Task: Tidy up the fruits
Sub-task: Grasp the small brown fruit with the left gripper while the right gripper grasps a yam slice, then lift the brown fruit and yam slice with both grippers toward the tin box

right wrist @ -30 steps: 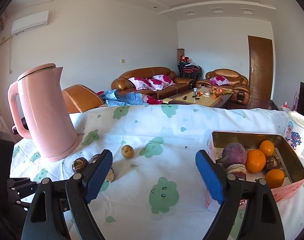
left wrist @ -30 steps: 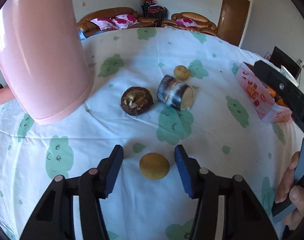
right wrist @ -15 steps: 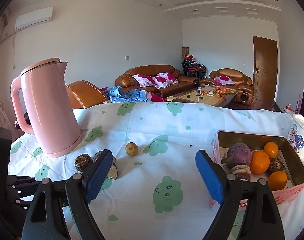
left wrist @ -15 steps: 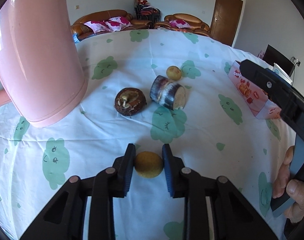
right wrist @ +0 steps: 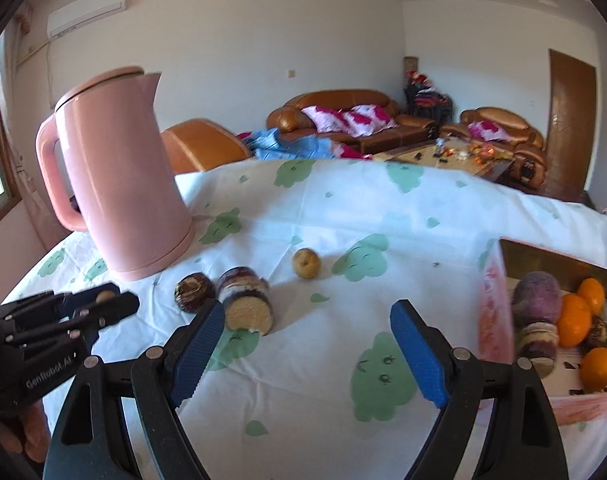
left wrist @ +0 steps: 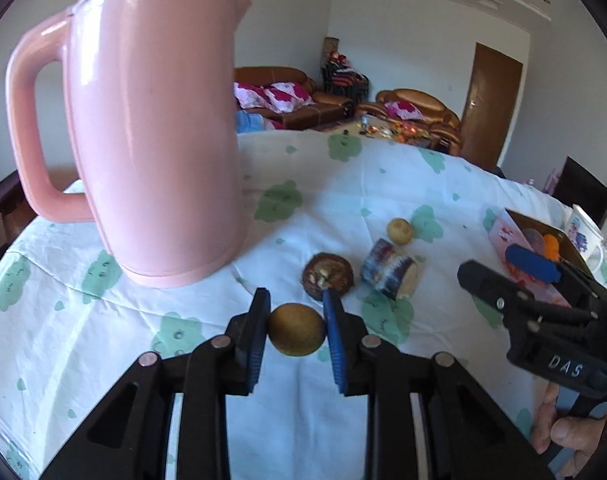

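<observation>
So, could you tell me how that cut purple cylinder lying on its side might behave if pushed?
The cut purple cylinder lies on its curved side, so it would probably roll. Its flat pale end suggests it could stand steadily upright. It looks dense, likely heavier than the small yellow-brown round fruit.

The bench cloth (right wrist: 335, 216) is white with a scatter of pale green cloud-like faces and small green specks, and a plain glossy pink kettle (left wrist: 151, 128) stands out against it. A yellow-brown round fruit (left wrist: 296, 335) sits between the blue pads (left wrist: 334, 340) of the black left gripper (left wrist: 296, 336), with a dark brown fruit (left wrist: 327, 276) and a purple-and-white streaked, tan-faced chunk (left wrist: 389, 274) beyond. The pink printed box (right wrist: 499, 312) has a golden inside holding bright oranges (right wrist: 573, 320) and a dusky purple fruit (right wrist: 537, 294).
</observation>
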A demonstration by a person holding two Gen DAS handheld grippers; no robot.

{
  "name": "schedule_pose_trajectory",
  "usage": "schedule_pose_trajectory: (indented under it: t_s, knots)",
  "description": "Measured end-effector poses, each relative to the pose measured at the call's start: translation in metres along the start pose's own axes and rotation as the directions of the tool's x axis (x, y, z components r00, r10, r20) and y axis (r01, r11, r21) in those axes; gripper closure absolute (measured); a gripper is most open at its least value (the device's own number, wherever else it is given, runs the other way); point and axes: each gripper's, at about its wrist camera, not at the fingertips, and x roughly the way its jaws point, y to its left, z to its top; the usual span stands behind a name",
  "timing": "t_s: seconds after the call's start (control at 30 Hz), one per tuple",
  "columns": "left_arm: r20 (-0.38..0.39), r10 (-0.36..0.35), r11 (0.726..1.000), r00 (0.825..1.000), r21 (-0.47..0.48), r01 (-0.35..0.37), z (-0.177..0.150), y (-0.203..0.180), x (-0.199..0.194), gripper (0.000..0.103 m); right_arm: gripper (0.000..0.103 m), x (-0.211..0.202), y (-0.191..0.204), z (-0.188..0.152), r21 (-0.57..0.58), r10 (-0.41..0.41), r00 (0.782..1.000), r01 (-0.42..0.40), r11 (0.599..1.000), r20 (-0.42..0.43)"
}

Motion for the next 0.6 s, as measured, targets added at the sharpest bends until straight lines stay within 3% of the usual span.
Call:
schedule_pose_trajectory:
  t_s: [0.07,0.17,0.23,0.27,0.3,0.37,0.6]
  knots:
    - [0.036,0.068,0.998,0.997,-0.016,-0.067,0.002,0.004,-0.002,0.075,0.02,0.016,0.006,0.004,-0.009,0.045,0.998,-0.045,0.999,-0.046]
    - [0.06,0.098,0.994,0.993,-0.061,-0.094,0.005,0.012,-0.004,0.074,0.021,0.039,0.02,0.011,-0.05,0.057,0.994,-0.062,0.997,-0.098]
    - [0.058,0.109,0.991,0.992,-0.079,-0.104,0.006,0.015,-0.002,0.074,0.033,0.056,0.033,0.013,-0.117,0.033,0.988,-0.051,0.992,-0.153]
    - [0.053,0.116,0.99,0.992,-0.08,-0.112,0.006,0.015,-0.001,0.074,0.047,0.064,0.037,0.014,-0.142,0.012,0.983,-0.039,0.989,-0.183]
    - [0.048,0.125,0.989,0.991,-0.08,-0.121,0.006,0.015,0.0,0.074,0.053,0.072,0.04,0.014,-0.151,0.014,0.977,-0.047,0.987,-0.214]
    - [0.043,0.13,0.989,0.991,-0.075,-0.127,0.005,0.014,0.002,0.075,0.055,0.084,0.043,0.014,-0.166,0.0,0.965,-0.045,0.985,-0.263]
    - [0.057,0.145,0.989,0.988,-0.044,-0.143,0.004,0.004,0.003,0.074,0.059,0.077,0.036,0.016,-0.152,-0.019,0.97,-0.018,0.988,-0.241]
